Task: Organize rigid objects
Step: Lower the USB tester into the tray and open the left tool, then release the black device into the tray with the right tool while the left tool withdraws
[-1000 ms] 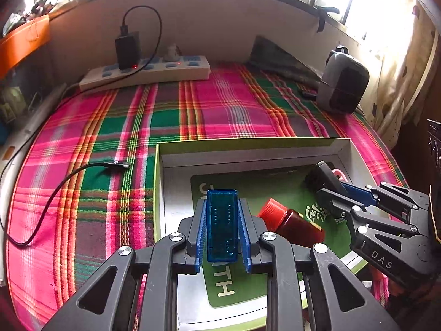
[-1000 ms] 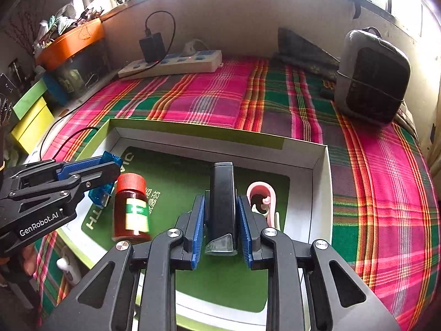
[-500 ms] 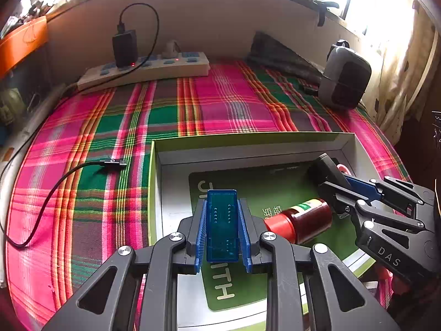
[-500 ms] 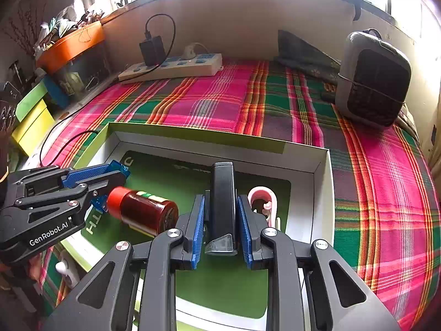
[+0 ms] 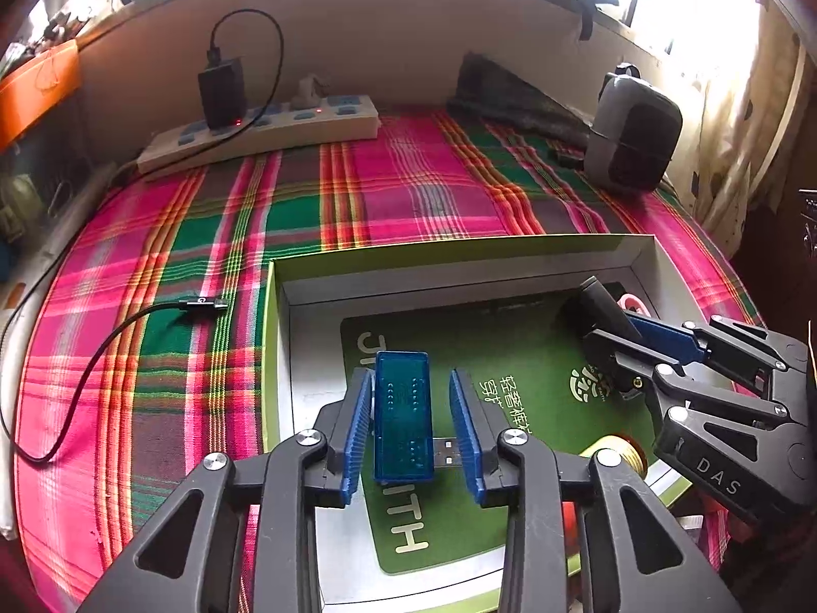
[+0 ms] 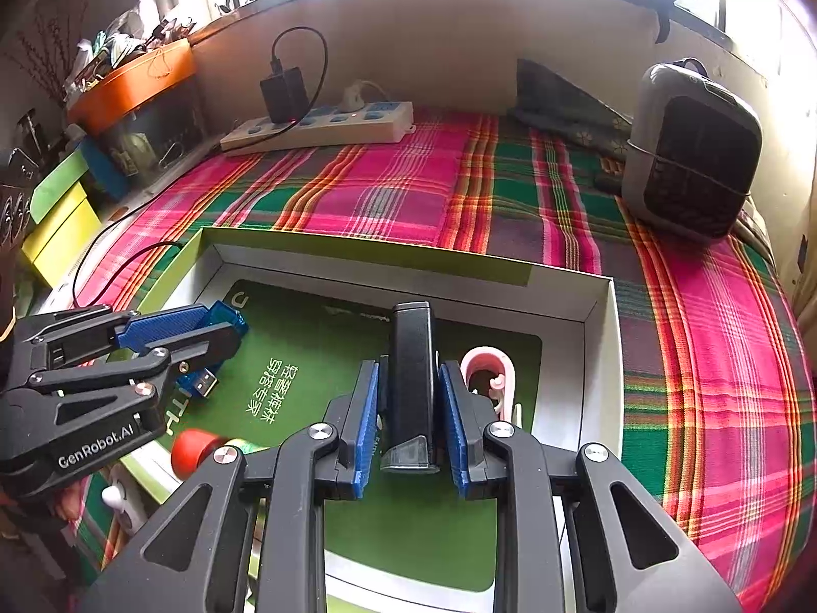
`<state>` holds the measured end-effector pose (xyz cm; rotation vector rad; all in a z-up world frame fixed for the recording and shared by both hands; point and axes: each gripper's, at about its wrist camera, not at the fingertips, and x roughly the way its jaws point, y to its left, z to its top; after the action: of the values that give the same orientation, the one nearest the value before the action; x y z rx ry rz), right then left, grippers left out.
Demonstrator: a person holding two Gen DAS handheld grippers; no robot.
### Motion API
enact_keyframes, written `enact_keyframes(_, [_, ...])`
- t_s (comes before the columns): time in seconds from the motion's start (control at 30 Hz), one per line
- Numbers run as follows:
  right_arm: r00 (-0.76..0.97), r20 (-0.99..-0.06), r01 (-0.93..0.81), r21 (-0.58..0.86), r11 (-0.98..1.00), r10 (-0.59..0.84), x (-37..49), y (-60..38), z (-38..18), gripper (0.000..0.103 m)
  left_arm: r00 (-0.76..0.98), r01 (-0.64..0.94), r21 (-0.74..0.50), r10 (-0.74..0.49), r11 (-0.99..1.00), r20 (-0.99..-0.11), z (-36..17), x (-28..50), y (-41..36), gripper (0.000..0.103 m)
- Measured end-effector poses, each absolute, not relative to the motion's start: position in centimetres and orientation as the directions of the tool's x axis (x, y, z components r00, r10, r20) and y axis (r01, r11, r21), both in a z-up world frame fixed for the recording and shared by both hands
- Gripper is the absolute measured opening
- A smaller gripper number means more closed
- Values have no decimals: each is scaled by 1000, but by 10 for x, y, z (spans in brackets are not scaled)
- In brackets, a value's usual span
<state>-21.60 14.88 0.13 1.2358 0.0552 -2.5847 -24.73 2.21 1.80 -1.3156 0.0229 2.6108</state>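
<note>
My left gripper (image 5: pixel 411 421) is open over the left part of a white and green box (image 5: pixel 459 255). A blue USB adapter (image 5: pixel 401 416) rests between its jaws, against the left pad, with a gap on the right. My right gripper (image 6: pixel 408 421) has opened a little around a black rectangular device (image 6: pixel 411 383), with small gaps at both pads. The device also shows in the left wrist view (image 5: pixel 602 306). A red-capped bottle (image 6: pixel 196 452) lies at the box's near edge. A pink clip (image 6: pixel 490 373) lies in the box on the right.
The box sits on a pink and green plaid cloth (image 5: pixel 383 194). A white power strip (image 5: pixel 265 130) with a black charger stands at the back. A grey heater (image 6: pixel 694 173) stands at the back right. A black cable (image 5: pixel 102 347) lies left of the box.
My left gripper has opened and released the blue adapter. My right gripper has loosened around the black device. The red-capped bottle has rolled toward the box's near edge.
</note>
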Motion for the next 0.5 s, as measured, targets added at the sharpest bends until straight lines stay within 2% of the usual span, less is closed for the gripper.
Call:
enact_keyframes(0.23, [-601, -764, 263, 90, -961, -236, -215, 149, 3, 28, -580, -188, -103, 195, -977, -790, 21, -245, 21, 38])
enact_keyframes(0.3, [-606, -759, 265, 90, -960, -239, -213, 150, 5, 30, -587, -191, -87, 185, -978, -788, 22, -243, 22, 40])
enact_keyframes(0.37, [-611, -754, 267, 92, -959, -242, -212, 150, 6, 39, -588, -189, -89, 186, -978, -787, 23, -242, 21, 41])
enact_keyframes(0.5, [-619, -748, 267, 88, -960, -241, -208, 150, 9, 40, -596, -176, -103, 190, -979, -780, 26, -237, 16, 41])
